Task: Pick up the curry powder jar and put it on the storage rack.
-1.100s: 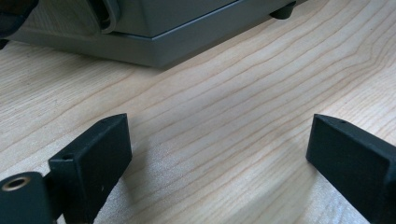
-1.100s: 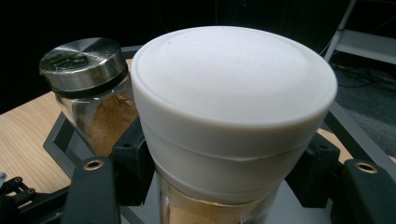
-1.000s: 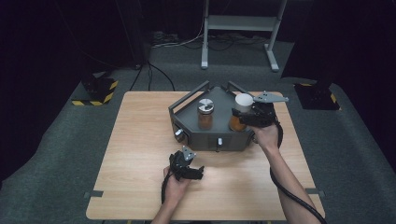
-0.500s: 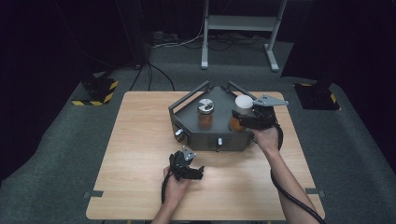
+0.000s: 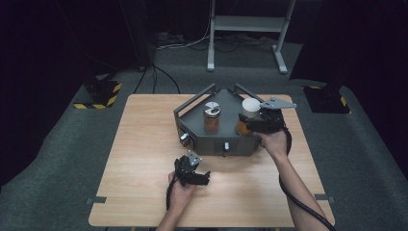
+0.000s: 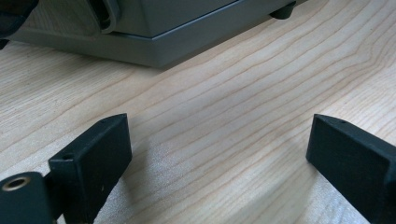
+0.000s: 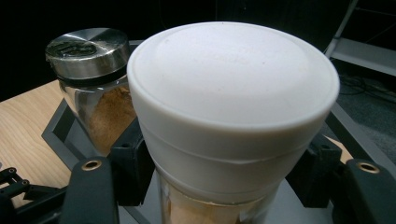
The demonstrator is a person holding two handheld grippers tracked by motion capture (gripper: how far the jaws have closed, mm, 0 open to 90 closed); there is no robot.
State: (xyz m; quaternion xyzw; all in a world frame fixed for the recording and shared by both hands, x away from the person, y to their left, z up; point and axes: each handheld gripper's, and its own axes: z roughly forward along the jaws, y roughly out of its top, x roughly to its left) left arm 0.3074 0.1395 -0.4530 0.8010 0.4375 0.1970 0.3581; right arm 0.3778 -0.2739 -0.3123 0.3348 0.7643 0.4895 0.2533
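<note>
A grey tray (image 5: 226, 142) stands on the wooden table and holds two spice jars. My right gripper (image 5: 246, 126) is shut on the white-lidded jar (image 5: 249, 106) at the tray's right side. In the right gripper view both jaws press the glass just under the white lid (image 7: 233, 93). To the left of it stands the metal-lidded jar (image 5: 211, 115), seen as well in the right gripper view (image 7: 88, 51). My left gripper (image 5: 192, 168) rests on the table in front of the tray. It is open, with bare wood between its fingers (image 6: 93, 154).
The tray's front wall (image 6: 187, 28) with its knobs lies just ahead of the left gripper. Raised rails (image 5: 195, 101) edge the tray's back sides. The table (image 5: 144, 144) has free wood to the left. Beyond it are a dark floor, cables and a metal stand (image 5: 245, 24).
</note>
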